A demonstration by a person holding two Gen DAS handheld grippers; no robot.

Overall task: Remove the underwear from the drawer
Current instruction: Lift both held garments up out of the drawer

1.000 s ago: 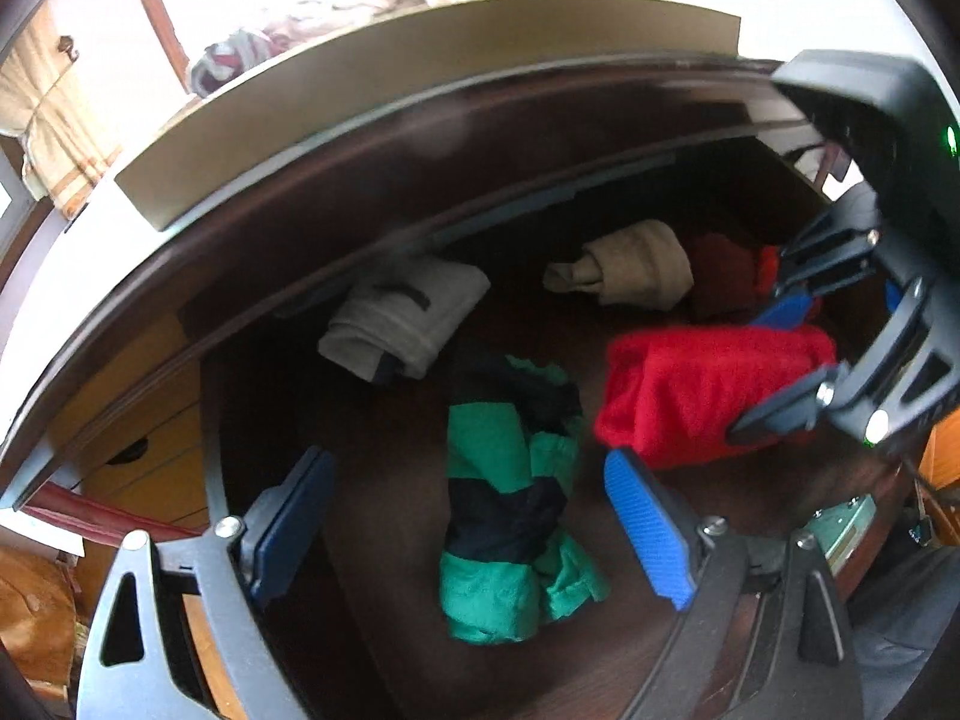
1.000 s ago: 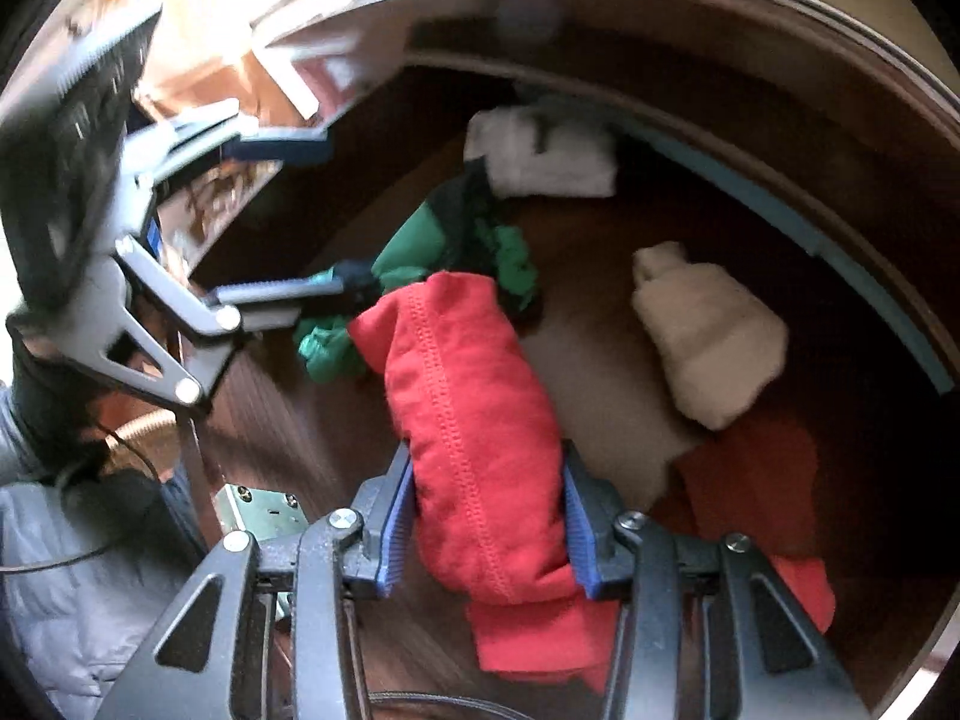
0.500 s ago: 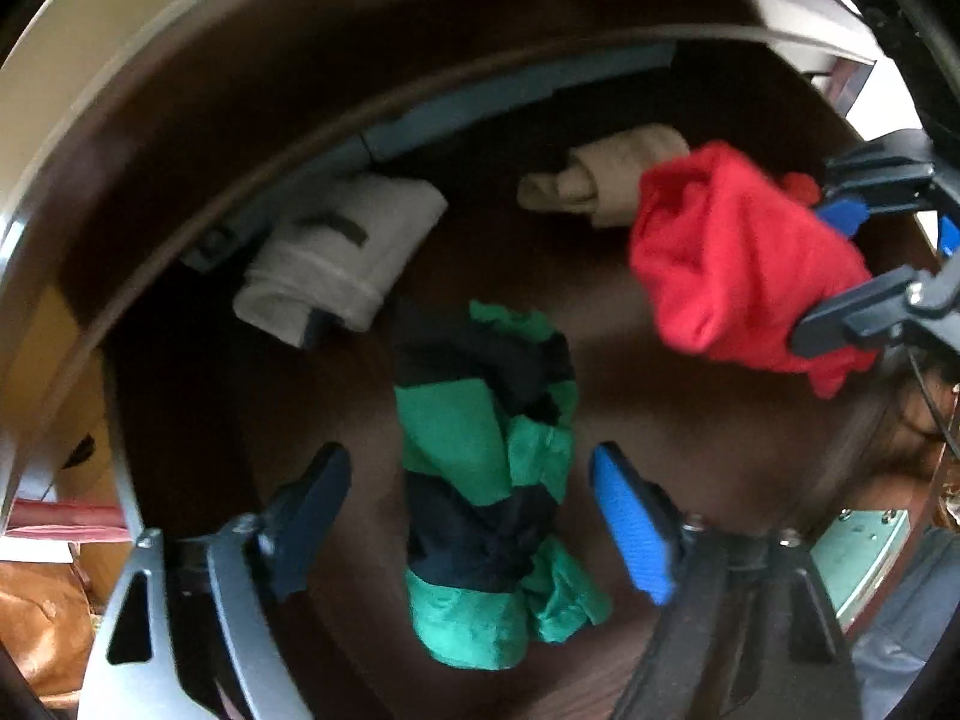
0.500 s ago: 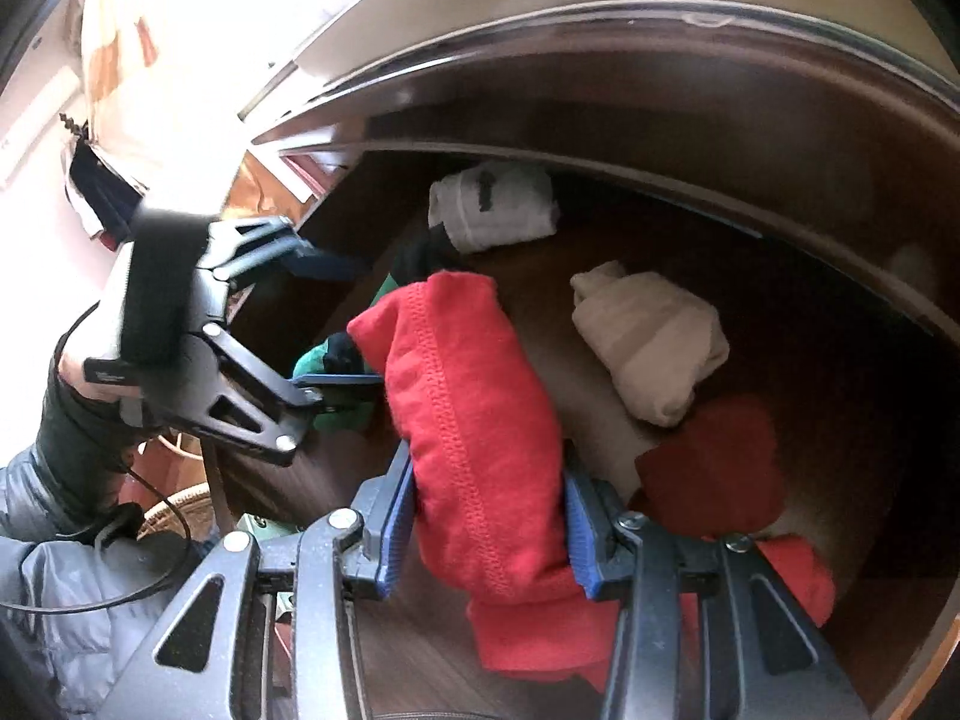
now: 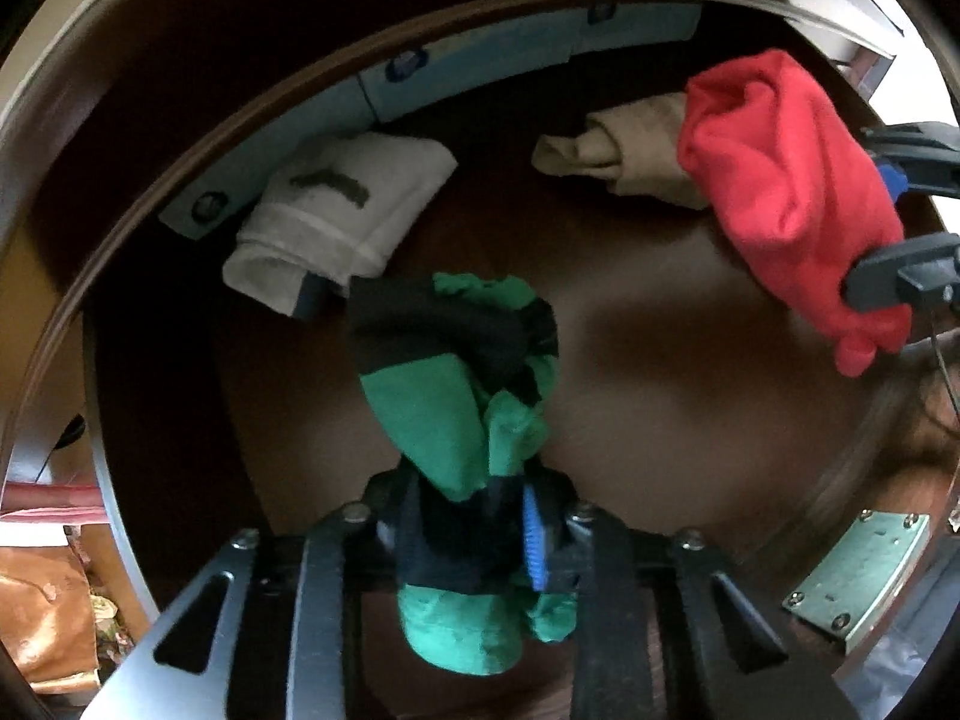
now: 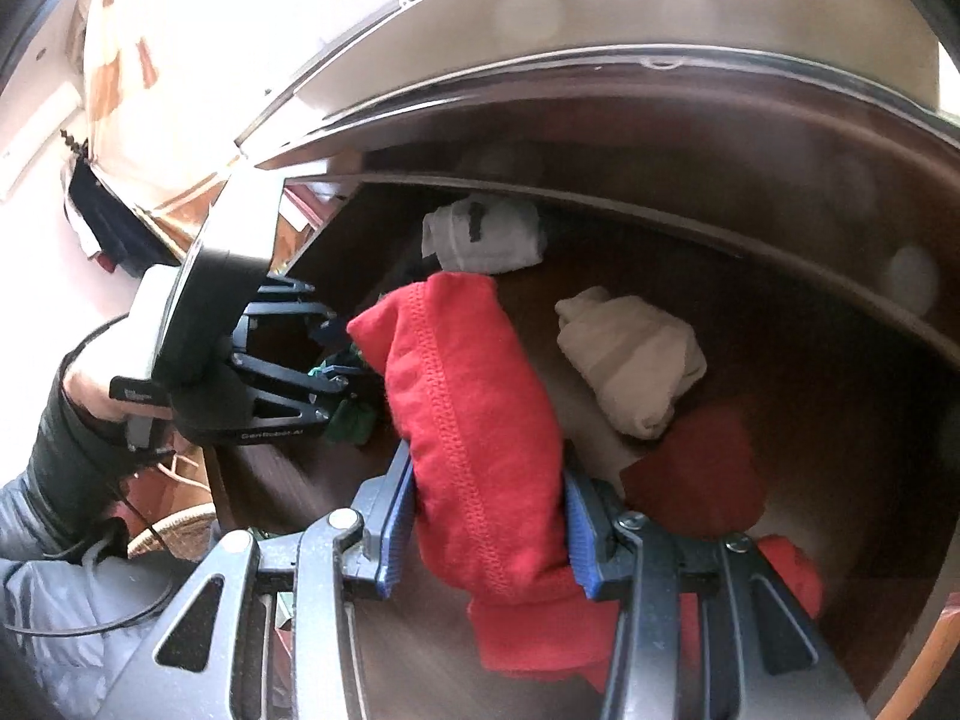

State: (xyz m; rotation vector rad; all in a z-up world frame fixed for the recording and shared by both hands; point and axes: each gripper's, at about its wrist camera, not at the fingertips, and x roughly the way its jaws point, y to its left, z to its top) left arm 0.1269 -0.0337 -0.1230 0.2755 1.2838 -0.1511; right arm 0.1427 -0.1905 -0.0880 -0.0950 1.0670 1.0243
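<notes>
The left gripper [image 5: 471, 531] pinches the green-and-black underwear [image 5: 456, 384] at lower centre of its view. The right gripper [image 6: 489, 525] clamps the red underwear [image 6: 474, 414] at centre frame, over the dark drawer [image 5: 660, 372]. A white roll [image 5: 342, 222] and a beige roll [image 5: 624, 150] lie toward the top.

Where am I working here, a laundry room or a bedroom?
Probably a bedroom dresser: an open dark wood drawer holds rolled underwear, a white roll and a beige roll. Both grippers grip garments: green-and-black pair, red pair.
</notes>
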